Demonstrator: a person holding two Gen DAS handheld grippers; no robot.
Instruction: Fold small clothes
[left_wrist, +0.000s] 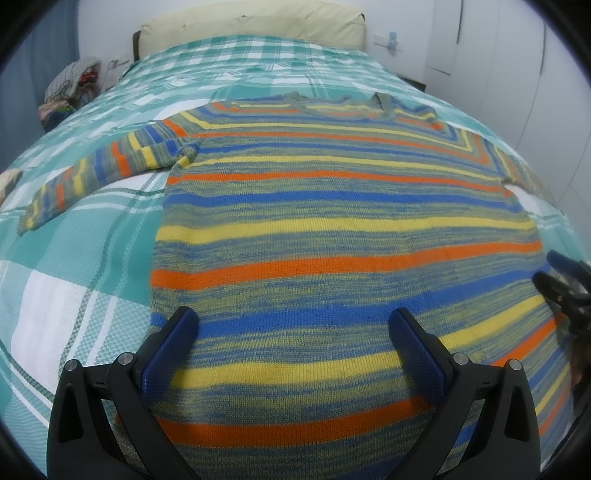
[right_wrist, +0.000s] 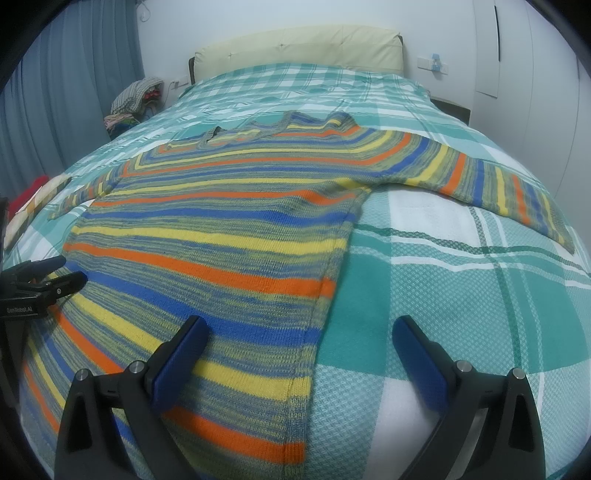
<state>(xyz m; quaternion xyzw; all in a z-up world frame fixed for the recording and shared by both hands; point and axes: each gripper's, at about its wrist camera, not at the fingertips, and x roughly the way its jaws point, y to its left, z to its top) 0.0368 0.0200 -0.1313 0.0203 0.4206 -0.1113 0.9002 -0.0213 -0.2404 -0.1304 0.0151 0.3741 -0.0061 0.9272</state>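
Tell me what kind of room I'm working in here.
Most likely a home bedroom. The striped sweater lies spread flat on a bed with a teal checked bedspread and a cream padded headboard. Blue curtains hang on the left, and white wardrobe doors stand on the right.

The sweater (left_wrist: 332, 229) hem is cut off by the bottom edge in both wrist views, behind the gripper bodies. In the left wrist view, the sleeve on the sweater's right side runs out of frame. The right gripper (left_wrist: 554, 273) shows there only partly, at the sweater's right edge; its finger spacing is unclear. The pile of clothes (right_wrist: 135, 98) beyond the sweater, beside the bed (right_wrist: 443, 295), is too small to identify.
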